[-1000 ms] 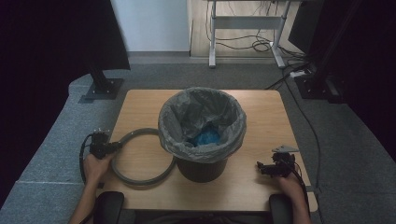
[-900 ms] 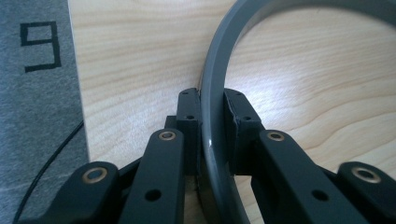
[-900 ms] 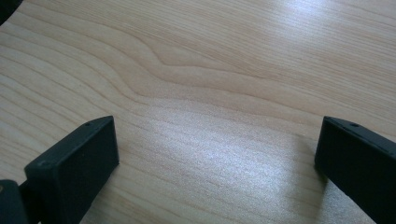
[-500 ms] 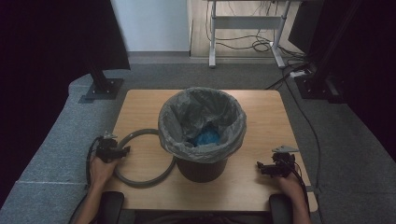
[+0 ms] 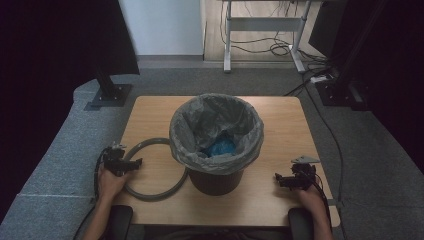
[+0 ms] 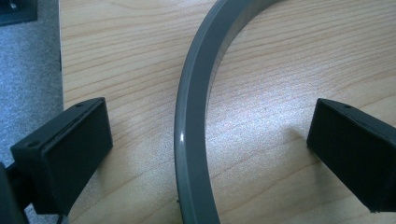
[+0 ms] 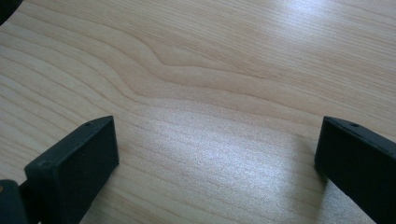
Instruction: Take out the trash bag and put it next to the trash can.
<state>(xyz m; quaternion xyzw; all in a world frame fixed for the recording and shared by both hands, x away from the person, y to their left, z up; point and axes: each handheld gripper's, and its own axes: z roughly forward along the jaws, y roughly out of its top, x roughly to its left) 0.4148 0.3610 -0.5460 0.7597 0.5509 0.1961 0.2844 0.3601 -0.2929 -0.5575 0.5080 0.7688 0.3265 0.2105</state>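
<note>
Grey ring (image 6: 191,140) lies loose between just-opened left gripper (image 6: 210,144) jaws; right gripper (image 7: 217,158) jaws spread.

Centre: lined bin (image 5: 216,142) blocks passage | Left: grey ring (image 5: 150,170) flat on table (image 5: 280,200), touching bin's base | Right: bare wood around right gripper (image 5: 286,179), passage free

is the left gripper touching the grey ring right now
Apart. In the left gripper view the ring lies on the table between the left gripper's wide-open jaws, which have just been opening, with bare wood showing on both sides.
</note>
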